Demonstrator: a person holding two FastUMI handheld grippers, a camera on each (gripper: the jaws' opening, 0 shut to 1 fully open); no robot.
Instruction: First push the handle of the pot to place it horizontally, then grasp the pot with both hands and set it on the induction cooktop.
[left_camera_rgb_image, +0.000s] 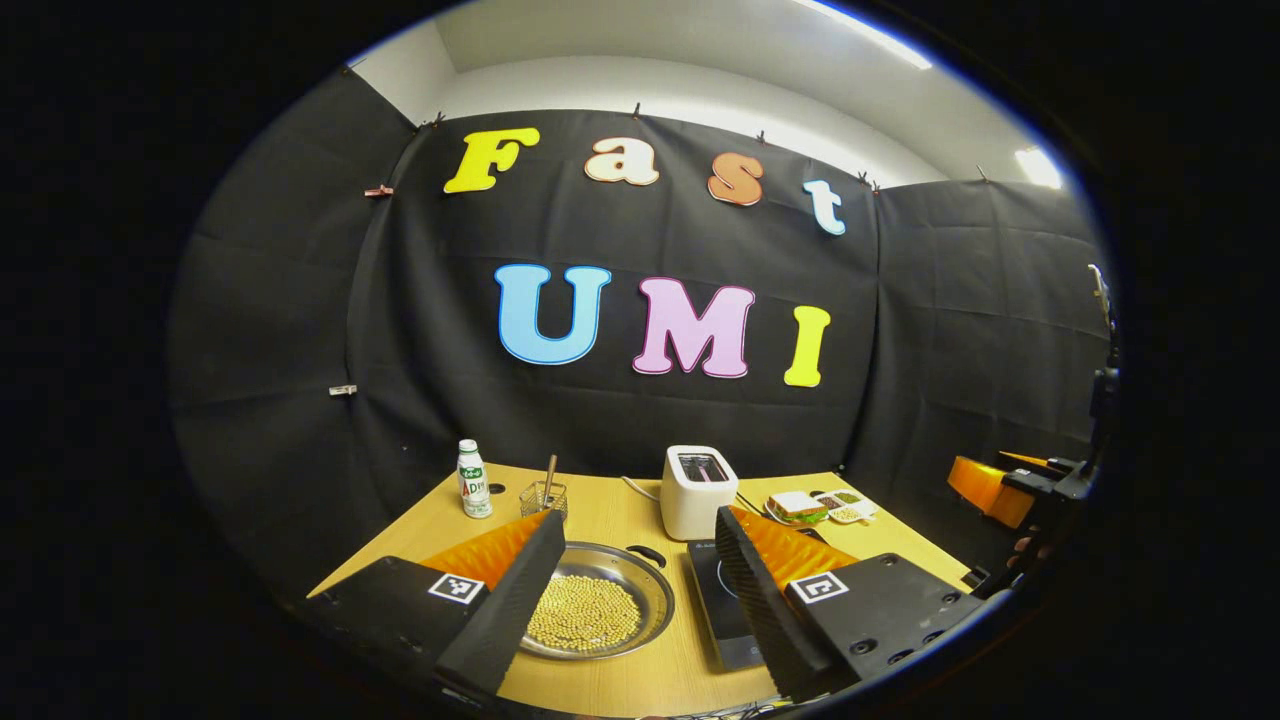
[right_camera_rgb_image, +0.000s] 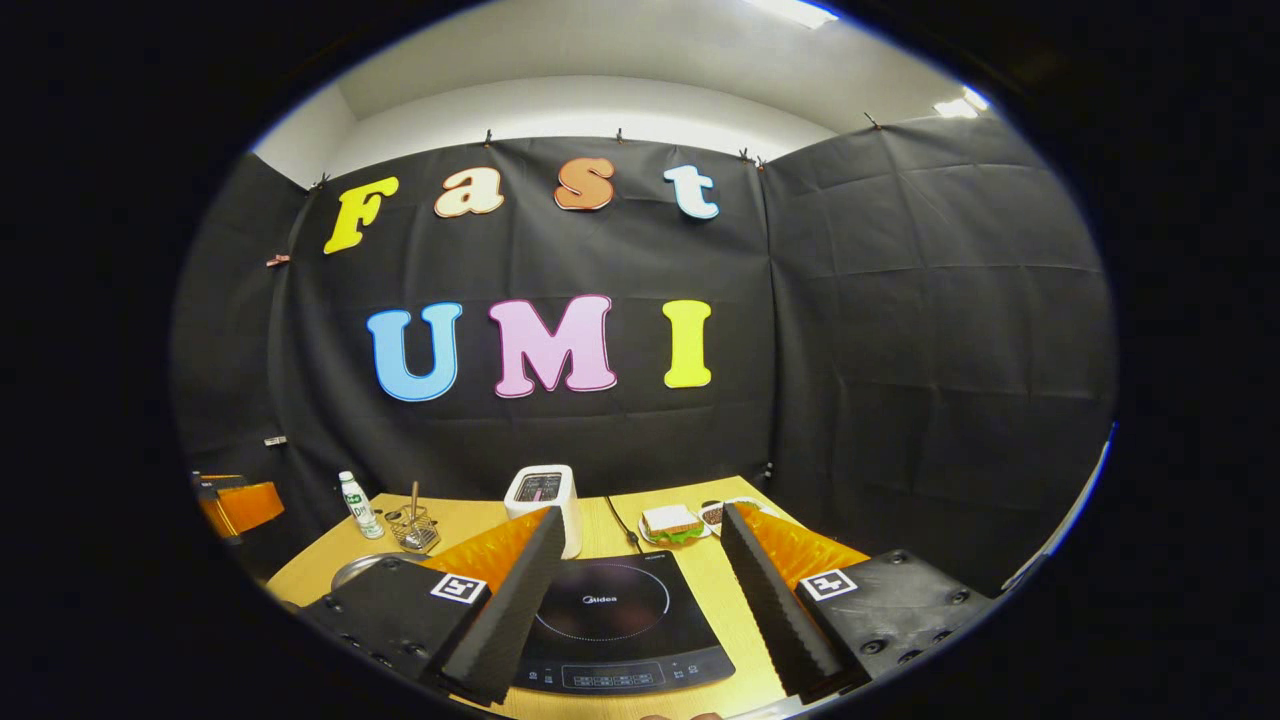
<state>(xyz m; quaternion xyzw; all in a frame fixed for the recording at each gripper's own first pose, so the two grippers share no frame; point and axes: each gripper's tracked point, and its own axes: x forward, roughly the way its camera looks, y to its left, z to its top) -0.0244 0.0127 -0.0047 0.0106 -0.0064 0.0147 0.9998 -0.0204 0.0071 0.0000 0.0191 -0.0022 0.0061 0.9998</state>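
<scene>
Left gripper view: the left tongs (left_camera_rgb_image: 630, 590) stand wide apart and hold nothing, raised above the wooden tabletop (left_camera_rgb_image: 640, 680). Between their fingers lies the pot (left_camera_rgb_image: 600, 610), a shallow metal pan of pale beans, its dark handle (left_camera_rgb_image: 646, 553) at the far rim, pointing toward the toaster (left_camera_rgb_image: 697, 490). The cooktop (left_camera_rgb_image: 722, 605) lies flat just beside the pot, in front of the toaster. A bottle (left_camera_rgb_image: 472, 480) and a wire basket (left_camera_rgb_image: 544, 497) stand beyond the pot, well apart from the toaster; a plate with a sandwich (left_camera_rgb_image: 797, 508) sits on the toaster's other side, and farther that way the other tongs (left_camera_rgb_image: 1010, 485) show at the edge. Right gripper view: the right tongs (right_camera_rgb_image: 640, 610) are likewise wide and empty, held over the cooktop (right_camera_rgb_image: 615, 620), which lies bare. The pot's rim (right_camera_rgb_image: 350, 572) shows beside the cooktop, away from the sandwich (right_camera_rgb_image: 672, 523).
</scene>
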